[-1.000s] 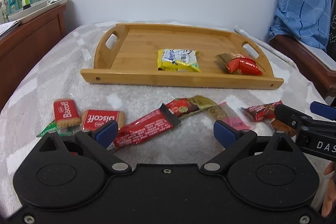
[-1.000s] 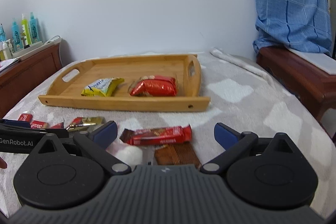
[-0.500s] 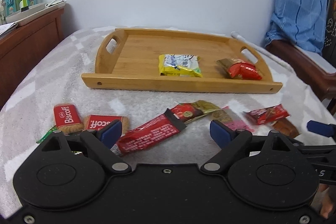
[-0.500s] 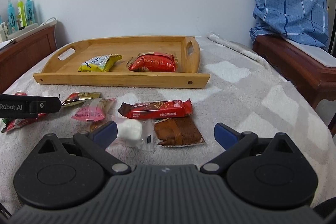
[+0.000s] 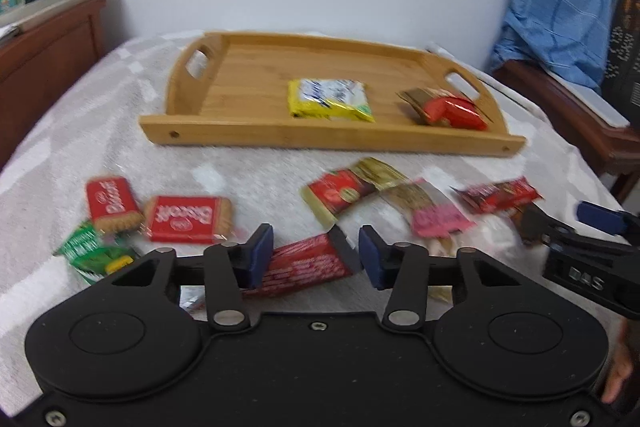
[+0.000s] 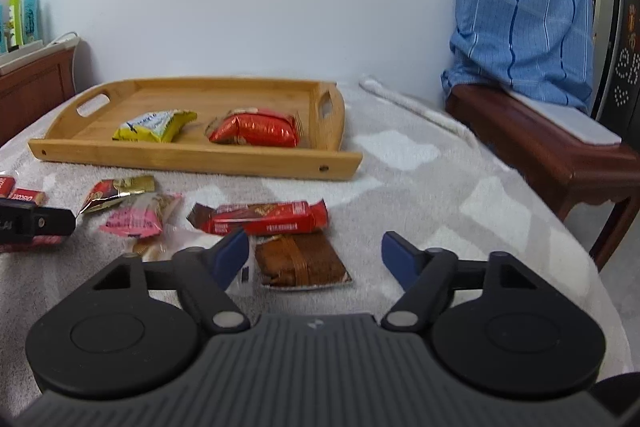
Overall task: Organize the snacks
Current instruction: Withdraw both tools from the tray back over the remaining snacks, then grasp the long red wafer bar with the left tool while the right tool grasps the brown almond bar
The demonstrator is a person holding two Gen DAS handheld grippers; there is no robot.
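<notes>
Left gripper (image 5: 312,254) jaws narrowed around long red bar (image 5: 306,265), contact unclear, in front of wooden tray (image 5: 320,137). Right gripper (image 6: 313,254) spread wide over brown cake pack (image 6: 300,263). Yellow packet (image 5: 330,99) and red packet (image 5: 450,109) lie inside the tray.

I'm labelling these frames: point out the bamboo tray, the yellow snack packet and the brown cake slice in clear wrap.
Rectangular bamboo tray (image 6: 192,159): right wrist view, front wall.
Yellow snack packet (image 5: 329,99): left wrist view, middle.
Brown cake slice in clear wrap (image 6: 300,259): right wrist view, top face.
</notes>
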